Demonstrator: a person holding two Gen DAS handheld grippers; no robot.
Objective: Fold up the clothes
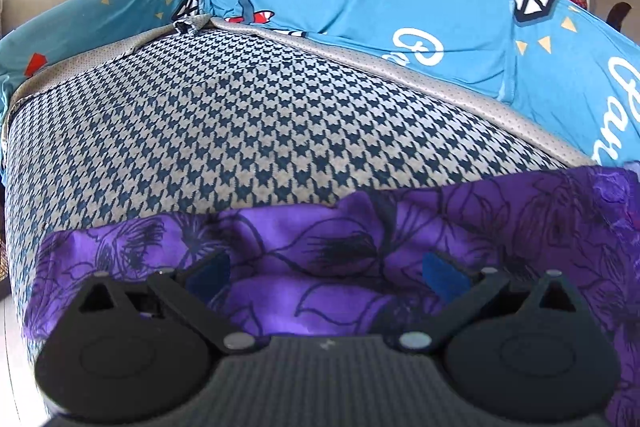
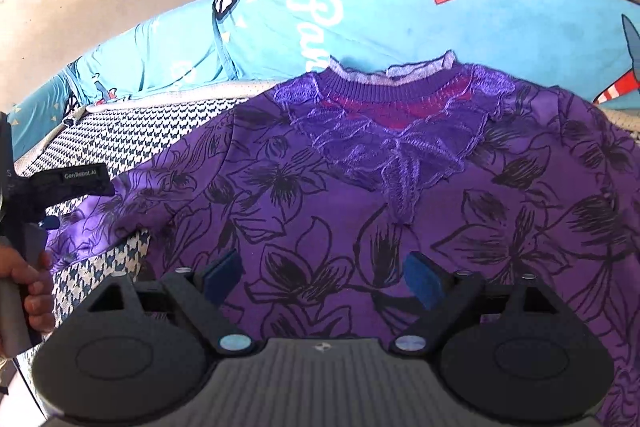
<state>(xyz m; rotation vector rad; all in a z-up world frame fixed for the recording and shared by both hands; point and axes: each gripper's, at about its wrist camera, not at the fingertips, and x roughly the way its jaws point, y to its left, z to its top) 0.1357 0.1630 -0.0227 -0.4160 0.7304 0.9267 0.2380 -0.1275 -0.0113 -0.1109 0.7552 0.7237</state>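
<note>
Purple top [image 2: 360, 187] flat beneath both grippers [image 1: 326, 277] [image 2: 324, 277], fingers [image 2: 222, 277] wide apart.

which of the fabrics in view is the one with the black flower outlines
The purple knit sweater lying flat under both open tongs; the seat cover is navy-and-white houndstooth, and the blue cushion cover carries white lettering.

My left gripper [image 1: 326, 277] points forward and slightly down, its jaws spread wide with nothing between the blue pads [image 1: 210, 277]. My right gripper [image 2: 324, 279] sits the same way, jaws wide apart and empty. In the right wrist view my left hand [image 2: 34, 287] shows at the far left edge, fingers wrapped around the left gripper's handle.
</note>
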